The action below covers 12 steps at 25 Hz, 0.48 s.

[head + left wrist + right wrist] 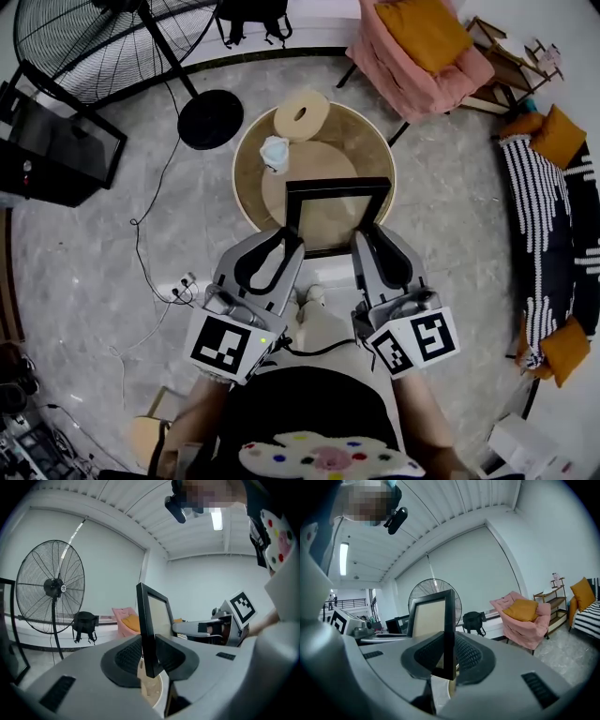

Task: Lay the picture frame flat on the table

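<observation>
The picture frame (337, 214), black-edged with a pale panel, is held over the near side of the round wooden table (367, 131). It stands on edge, leaning, not flat. My left gripper (292, 236) is shut on its left side bar. My right gripper (362, 234) is shut on its right side bar. In the left gripper view the frame's bar (148, 620) rises straight out of the jaws of the left gripper (151, 660), pads against both faces. The right gripper view shows the same: the frame (449, 620) pinched in the right gripper (448, 660).
On the table's far side lie a roll of tissue (301, 114) and a small crumpled white thing (274, 153), on and beside a round mat (309, 169). A standing fan (103, 42), a pink armchair (412, 56) and floor cables (155, 234) surround the table.
</observation>
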Each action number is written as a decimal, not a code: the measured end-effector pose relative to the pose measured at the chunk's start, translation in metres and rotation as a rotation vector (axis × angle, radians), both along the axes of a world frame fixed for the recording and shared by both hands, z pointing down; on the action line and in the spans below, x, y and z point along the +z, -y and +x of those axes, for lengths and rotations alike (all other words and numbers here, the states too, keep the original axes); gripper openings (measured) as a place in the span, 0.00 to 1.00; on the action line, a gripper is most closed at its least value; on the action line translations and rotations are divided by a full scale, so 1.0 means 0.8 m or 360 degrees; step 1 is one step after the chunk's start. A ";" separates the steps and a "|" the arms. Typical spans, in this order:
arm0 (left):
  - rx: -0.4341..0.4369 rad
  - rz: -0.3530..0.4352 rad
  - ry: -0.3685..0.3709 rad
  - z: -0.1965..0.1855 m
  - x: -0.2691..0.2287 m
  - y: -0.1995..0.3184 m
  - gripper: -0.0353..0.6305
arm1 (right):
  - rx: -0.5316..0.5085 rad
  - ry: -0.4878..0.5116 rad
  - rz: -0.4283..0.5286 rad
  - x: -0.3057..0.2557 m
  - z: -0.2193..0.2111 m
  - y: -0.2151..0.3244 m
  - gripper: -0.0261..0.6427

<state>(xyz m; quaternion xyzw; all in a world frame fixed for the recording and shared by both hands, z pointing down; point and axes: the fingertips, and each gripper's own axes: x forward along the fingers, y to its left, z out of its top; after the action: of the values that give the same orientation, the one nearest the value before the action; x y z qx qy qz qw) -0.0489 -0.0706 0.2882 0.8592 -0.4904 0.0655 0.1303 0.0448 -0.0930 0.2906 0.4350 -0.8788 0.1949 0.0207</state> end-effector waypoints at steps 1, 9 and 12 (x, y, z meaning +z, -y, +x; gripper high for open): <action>-0.0008 -0.0026 -0.0007 0.001 0.003 0.001 0.21 | -0.0006 -0.0009 -0.0008 0.004 0.000 0.001 0.17; -0.0021 -0.0145 0.0008 0.002 0.047 0.007 0.20 | -0.0013 -0.0086 -0.0089 0.049 -0.001 0.007 0.17; 0.0002 -0.0149 0.0041 0.002 0.071 0.013 0.20 | -0.0020 -0.0120 -0.0131 0.075 0.000 0.011 0.17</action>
<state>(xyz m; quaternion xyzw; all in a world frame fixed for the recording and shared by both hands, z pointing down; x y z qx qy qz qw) -0.0474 -0.0812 0.3452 0.8516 -0.4879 0.0994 0.1639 0.0452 -0.1014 0.3505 0.4353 -0.8713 0.2143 0.0729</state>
